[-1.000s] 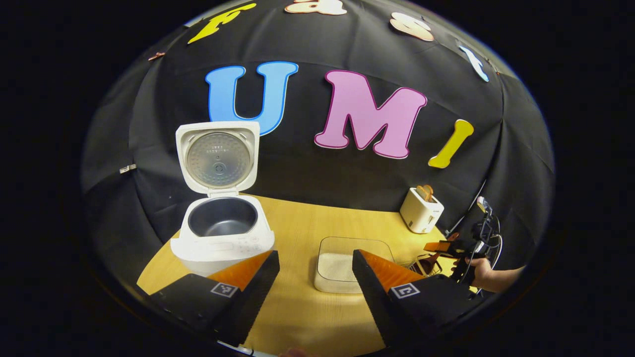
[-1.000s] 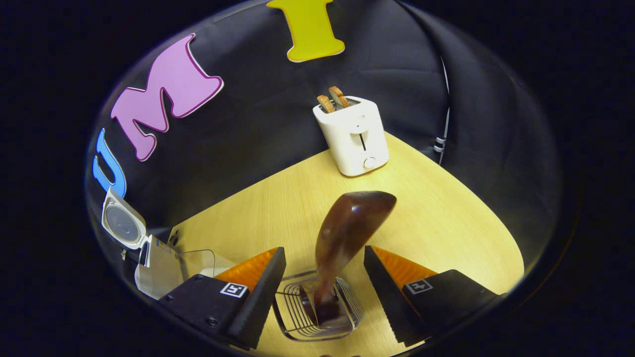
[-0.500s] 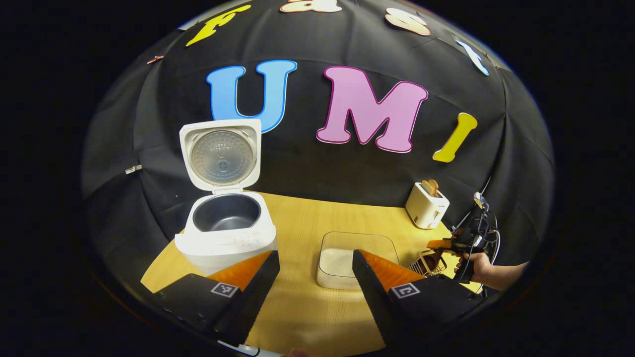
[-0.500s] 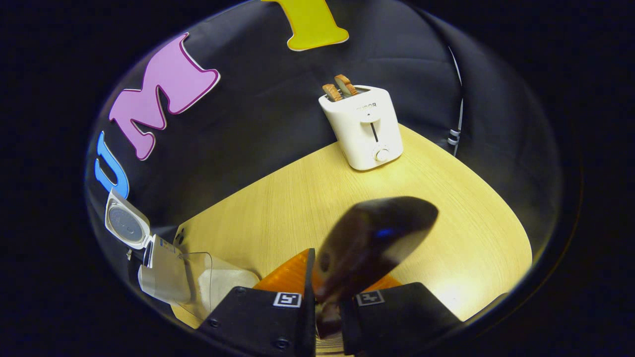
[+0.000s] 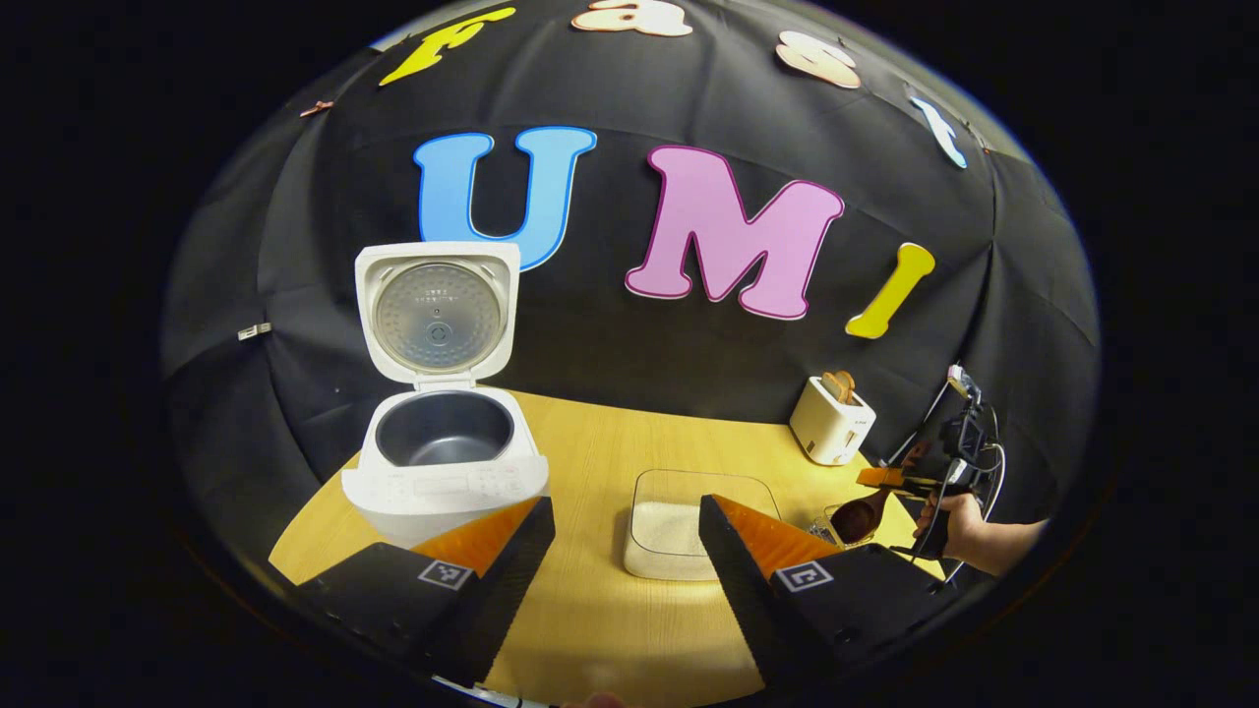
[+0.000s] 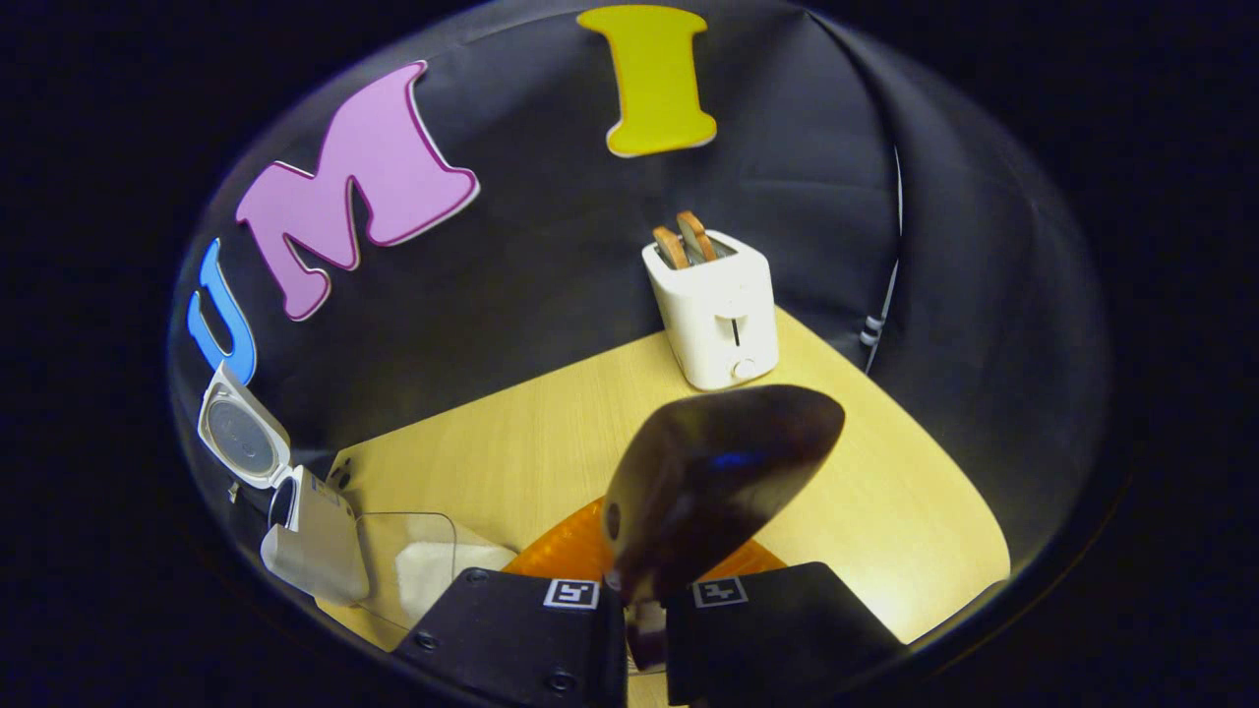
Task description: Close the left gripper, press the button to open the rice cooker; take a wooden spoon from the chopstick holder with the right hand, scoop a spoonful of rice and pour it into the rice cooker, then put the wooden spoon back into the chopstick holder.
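Left gripper view first: my left gripper [image 5: 627,551] hangs with its fingers spread wide, nothing between them. Rice cooker [image 5: 445,462] at ten o'clock, lid up, pot bare. Rice container [image 5: 679,526] sits dead ahead on the table [image 5: 590,629]. Out at three o'clock, a hand [image 5: 969,536] carries the other gripper. Right gripper view now: my right gripper [image 6: 644,615] is clamped on the wooden spoon [image 6: 713,482], bowl raised toward twelve o'clock, toaster [image 6: 716,305] beyond.
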The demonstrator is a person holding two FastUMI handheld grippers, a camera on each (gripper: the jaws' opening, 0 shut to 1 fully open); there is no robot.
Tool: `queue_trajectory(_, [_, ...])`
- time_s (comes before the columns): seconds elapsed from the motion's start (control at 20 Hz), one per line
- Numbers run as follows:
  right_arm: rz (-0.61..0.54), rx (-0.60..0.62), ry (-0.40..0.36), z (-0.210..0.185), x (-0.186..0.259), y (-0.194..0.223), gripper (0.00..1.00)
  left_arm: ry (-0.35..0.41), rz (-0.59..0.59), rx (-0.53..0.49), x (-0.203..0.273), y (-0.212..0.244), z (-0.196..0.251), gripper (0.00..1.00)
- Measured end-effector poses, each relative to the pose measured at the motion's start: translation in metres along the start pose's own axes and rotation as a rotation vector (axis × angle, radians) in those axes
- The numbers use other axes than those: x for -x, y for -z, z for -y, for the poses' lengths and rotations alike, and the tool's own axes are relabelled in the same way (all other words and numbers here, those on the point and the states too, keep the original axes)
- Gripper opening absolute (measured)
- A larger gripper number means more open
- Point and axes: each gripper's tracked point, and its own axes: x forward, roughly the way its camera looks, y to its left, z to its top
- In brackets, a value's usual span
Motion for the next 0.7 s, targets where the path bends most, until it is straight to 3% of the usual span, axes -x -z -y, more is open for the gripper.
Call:
queue_trajectory(0.15, [0.073,0.029,0.019,-0.018,0.025,-0.031,0.19,0.012,0.012,-0.021,0.004,-0.004,-0.022,0.96])
queue_trajectory(0.4, [0.152,0.05,-0.025,-0.079,0.05,-0.061,0.19,0.064,0.06,-0.049,0.009,-0.02,-0.051,0.95])
queue_trajectory(0.7, [0.13,0.092,-0.086,-0.156,0.035,-0.026,0.19,0.043,0.1,-0.091,0.021,-0.031,-0.094,0.95])
